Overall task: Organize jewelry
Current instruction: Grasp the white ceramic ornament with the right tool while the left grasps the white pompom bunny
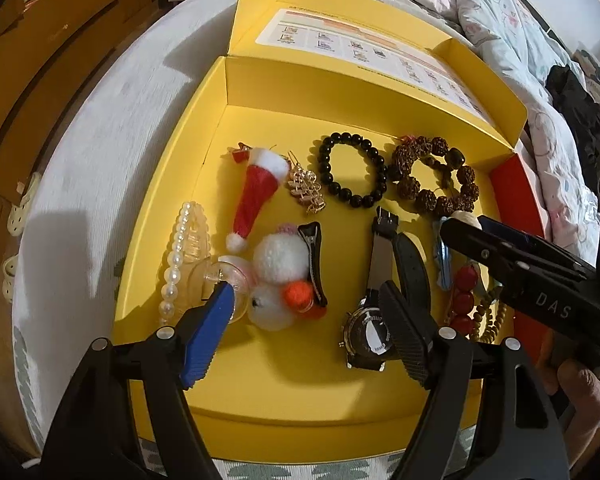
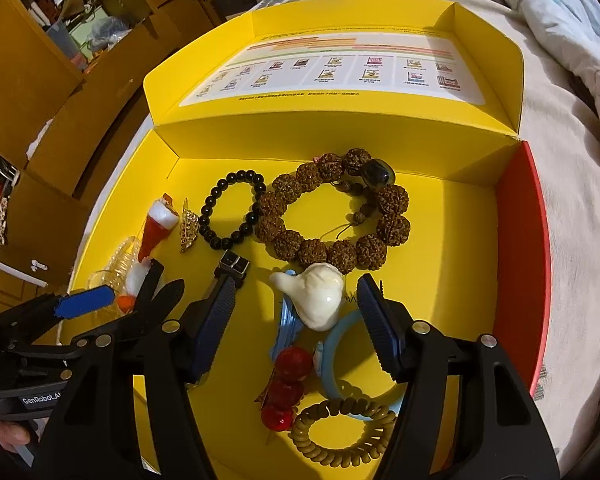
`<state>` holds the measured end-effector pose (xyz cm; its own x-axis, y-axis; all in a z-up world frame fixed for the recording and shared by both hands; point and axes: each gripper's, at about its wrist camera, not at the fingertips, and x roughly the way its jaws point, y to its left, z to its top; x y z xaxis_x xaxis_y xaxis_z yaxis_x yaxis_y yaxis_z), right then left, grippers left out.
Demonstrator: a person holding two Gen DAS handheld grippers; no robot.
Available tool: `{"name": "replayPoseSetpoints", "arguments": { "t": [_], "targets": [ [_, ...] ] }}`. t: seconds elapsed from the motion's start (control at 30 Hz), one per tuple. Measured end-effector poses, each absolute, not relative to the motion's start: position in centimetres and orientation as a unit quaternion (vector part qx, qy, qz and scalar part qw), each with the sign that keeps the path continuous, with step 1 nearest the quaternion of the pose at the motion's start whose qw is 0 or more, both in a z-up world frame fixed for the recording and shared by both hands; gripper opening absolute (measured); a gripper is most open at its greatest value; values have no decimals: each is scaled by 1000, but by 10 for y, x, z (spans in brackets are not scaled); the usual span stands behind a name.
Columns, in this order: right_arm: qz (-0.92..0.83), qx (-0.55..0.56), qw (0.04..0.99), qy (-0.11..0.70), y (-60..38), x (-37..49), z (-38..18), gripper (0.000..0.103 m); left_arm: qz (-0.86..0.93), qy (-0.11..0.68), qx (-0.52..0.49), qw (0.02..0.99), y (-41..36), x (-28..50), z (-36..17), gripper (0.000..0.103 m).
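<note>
Hanging over the near end of an open yellow box, the left gripper has its jaws spread wide and grips nothing; the white pompom hair clip with its orange ball lies on the box floor between them, untouched. The blue pad sits over a clear hair claw edged with pearls, whose long axis runs near to far along the left wall. The black pad overlaps a wristwatch, face nearest, its strap running away from the camera.

In the right wrist view the right gripper is partly open, holding nothing, with a white shell-like ornament between its fingers but clear of both. Its narrow tip points left. Nearest the camera lie a tan coiled bead bracelet, a string of red beads running near to far, and a pale blue bangle, with a blue clip beside them.

Farther off, a small Santa hat slants from tip near to brim far, next to a gold hairpin. Beyond these a black bead bracelet and a larger brown seed bracelet lie flat side by side, touching, near the back wall. The printed lid stands open behind, on a bed.
</note>
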<state>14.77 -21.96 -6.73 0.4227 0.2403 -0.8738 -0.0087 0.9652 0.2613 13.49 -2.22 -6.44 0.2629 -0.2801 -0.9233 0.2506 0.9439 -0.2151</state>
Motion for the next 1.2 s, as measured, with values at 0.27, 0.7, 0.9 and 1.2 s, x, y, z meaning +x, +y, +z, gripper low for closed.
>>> {"name": "replayPoseSetpoints", "arguments": {
  "t": [0.27, 0.7, 0.9, 1.2],
  "targets": [
    [71, 89, 836, 538, -214, 148, -71, 43, -165, 589, -14, 791, -23, 141, -70, 47],
    [67, 100, 841, 528, -224, 145, -61, 42, -165, 596, -31, 785, -15, 142, -74, 36],
    [69, 118, 850, 510, -235, 140, -44, 42, -171, 587, -37, 790, -12, 140, -65, 30],
    [70, 135, 858, 490, -246, 133, -21, 42, -182, 578, -49, 794, -13, 140, -57, 23]
  ]
}}
